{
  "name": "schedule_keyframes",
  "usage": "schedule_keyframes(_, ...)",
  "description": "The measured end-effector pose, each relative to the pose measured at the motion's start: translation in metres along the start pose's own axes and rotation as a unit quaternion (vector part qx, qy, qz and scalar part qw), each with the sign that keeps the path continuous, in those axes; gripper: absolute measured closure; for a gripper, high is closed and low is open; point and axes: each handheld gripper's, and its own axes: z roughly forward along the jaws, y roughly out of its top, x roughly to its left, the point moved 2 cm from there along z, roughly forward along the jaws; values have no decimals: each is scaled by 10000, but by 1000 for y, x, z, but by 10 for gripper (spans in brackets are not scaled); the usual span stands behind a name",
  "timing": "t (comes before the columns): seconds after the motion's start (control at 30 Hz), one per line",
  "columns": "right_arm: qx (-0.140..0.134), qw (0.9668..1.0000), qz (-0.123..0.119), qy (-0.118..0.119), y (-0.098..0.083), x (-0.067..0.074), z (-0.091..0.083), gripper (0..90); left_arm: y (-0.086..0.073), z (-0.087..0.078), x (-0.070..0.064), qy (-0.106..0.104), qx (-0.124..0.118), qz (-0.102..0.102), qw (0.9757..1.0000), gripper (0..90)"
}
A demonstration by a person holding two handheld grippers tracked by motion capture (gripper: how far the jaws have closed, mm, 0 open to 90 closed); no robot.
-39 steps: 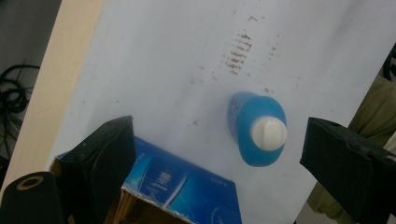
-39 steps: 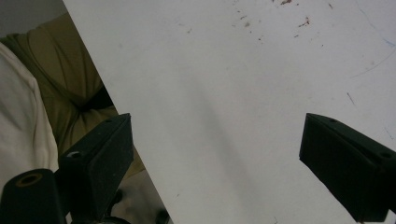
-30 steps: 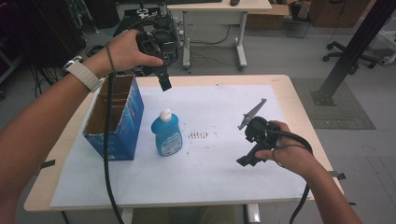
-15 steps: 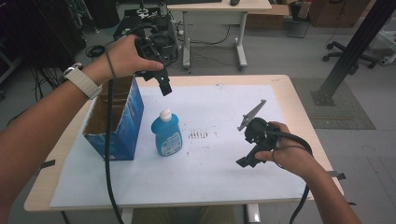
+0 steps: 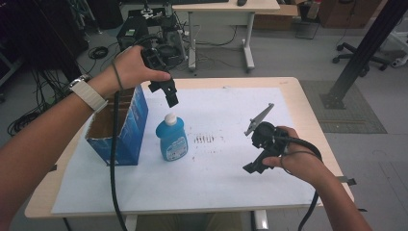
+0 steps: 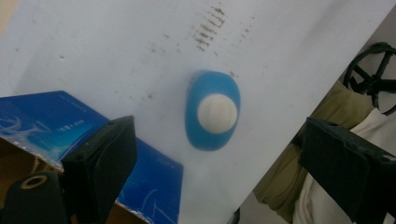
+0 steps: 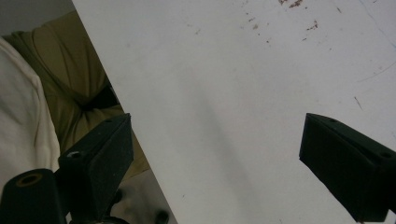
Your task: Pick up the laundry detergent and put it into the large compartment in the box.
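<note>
Landmark: blue bottle (image 5: 171, 138), white cap, standing upright on the white sheet (image 5: 226, 183) covering the table (image 5: 308, 103).
Left gripper (image 5: 169, 96): held up in the air, just above & a bit behind the bottle, tips pointing down at it. Jaws spread wide, nothing btwn them. Not touching the bottle.
Left gripper view: looks almost straight down on the bottle (image 6: 213, 111); white cap sits btwn the two black jaws w/ clear space each side.
Right gripper (image 5: 252, 168): well to the right of the bottle, low over the sheet, nearer the front edge. Jaws parted wide, empty. Grey plate sticks up on top of it.
Right gripper view: bare sheet (image 7: 243, 93) btwn the jaws, person's olive trousers & light shirt past the sheet edge.
Box (image 5: 122, 127): blue cardboard, open top, just left of the bottle, v. close; can't tell if touching.
Marks (image 5: 204, 139): small brown smudges on the sheet just right of the bottle.
Left hand (image 5: 130, 67): watch on the wrist, cable hanging down past the box.
</note>
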Motion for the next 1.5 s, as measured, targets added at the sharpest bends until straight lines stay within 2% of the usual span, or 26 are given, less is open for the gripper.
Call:
schedule_keyframes(0.23,-13,10000,-14,3,2,1,1,104,-3,8,-1,-34,5,-46,10000,115)
schedule_keyframes(0.87,-22,10000,-32,5,1,3,2,104,-6,29,-2,86,29,-184,9998,111)
schedule_keyframes(1.23,-6,10000,-9,0,0,2,2,104,-7,42,-1,104,57,-194,9997,109)
schedule_keyframes(1.5,-5,10000,-7,8,-1,2,4,104,-8,48,-1,41,35,-208,9998,109)
